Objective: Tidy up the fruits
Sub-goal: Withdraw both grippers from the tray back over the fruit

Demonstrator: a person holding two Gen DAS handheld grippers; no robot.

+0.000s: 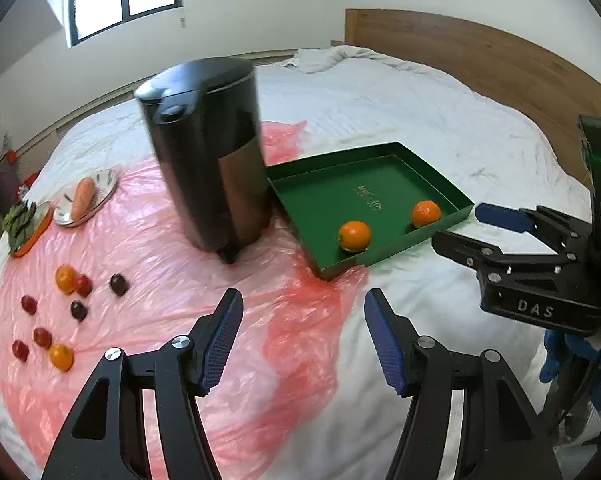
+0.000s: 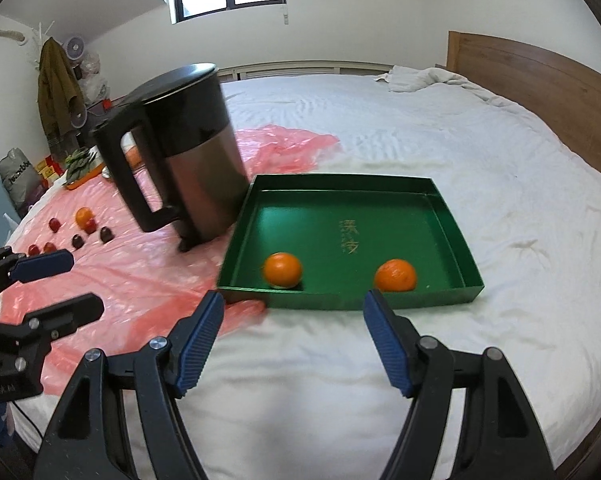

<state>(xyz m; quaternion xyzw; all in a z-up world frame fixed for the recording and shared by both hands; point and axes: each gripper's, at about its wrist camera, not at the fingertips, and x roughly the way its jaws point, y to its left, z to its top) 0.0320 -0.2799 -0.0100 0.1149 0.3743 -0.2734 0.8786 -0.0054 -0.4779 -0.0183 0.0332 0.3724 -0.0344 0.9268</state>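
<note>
A green tray [image 2: 452, 216] lies on the white bed with two oranges in it, one on the left [image 2: 282, 270] and one on the right [image 2: 395, 275]. In the left wrist view the tray [image 1: 428, 168] and both oranges [image 1: 354, 235] [image 1: 426, 213] sit right of centre. More oranges [image 1: 65, 279] [image 1: 61, 357] and several dark red fruits [image 1: 118, 284] lie on pink plastic sheet [image 1: 172, 300] at the left. My left gripper [image 1: 303, 340] hangs open over the sheet, nothing between its fingers. My right gripper [image 2: 294, 338] is open too, just short of the tray's near wall.
A tall black kettle [image 1: 208, 152] stands between the loose fruit and the tray. A carrot on a metal plate [image 1: 85, 199] and leafy greens on an orange dish [image 1: 22, 222] sit at the far left. A wooden headboard [image 2: 540, 92] bounds the bed on the right.
</note>
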